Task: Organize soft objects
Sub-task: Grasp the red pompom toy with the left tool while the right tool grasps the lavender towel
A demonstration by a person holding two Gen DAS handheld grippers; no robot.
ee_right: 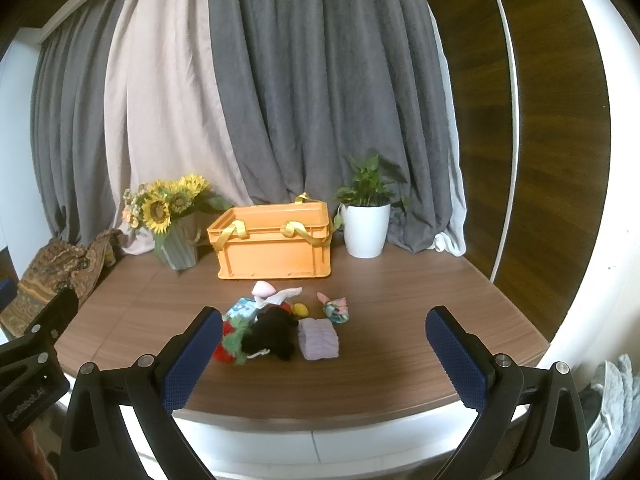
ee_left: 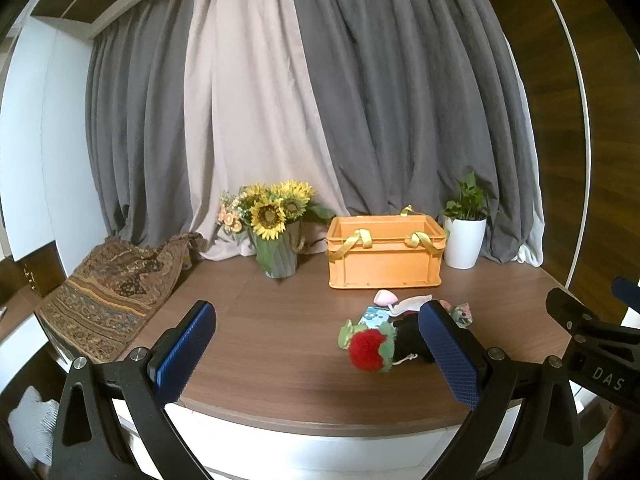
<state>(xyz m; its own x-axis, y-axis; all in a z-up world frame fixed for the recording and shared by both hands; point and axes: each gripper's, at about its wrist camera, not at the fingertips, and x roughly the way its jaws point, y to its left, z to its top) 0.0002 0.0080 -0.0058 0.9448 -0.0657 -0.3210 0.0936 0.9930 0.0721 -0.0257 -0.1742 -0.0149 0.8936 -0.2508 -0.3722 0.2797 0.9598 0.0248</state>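
Both grippers sit at the near edge of the table (ee_right: 400,300), jaws spread wide, nothing between the pads. My left gripper (ee_left: 320,344) looks over the left half of the pile; its right finger (ee_left: 448,348) blocks part of the black item. My right gripper (ee_right: 324,344) has the pile just ahead, left of centre.

Soft pile is on the wood, in front of the orange crate (ee_right: 276,244) and apart from it:
- red-and-green plush (ee_left: 370,348), nearest, touching the black soft toy (ee_right: 274,336)
- lavender folded cloth (ee_right: 319,338) just right of the black one
- blue patterned piece (ee_right: 242,308) behind the plush
- pink-and-white items (ee_right: 272,294) at the back of the pile
- small yellow thing (ee_right: 300,309), too small to identify
- floral knotted cloth (ee_right: 336,308) off to the right, separate

Crate stands upright, yellow straps (ee_right: 236,230) draped over its rim; can't see inside. Sunflower vase (ee_right: 176,220) left of it, white potted plant (ee_right: 366,220) right of it, patterned fabric (ee_left: 108,296) at the far left edge.
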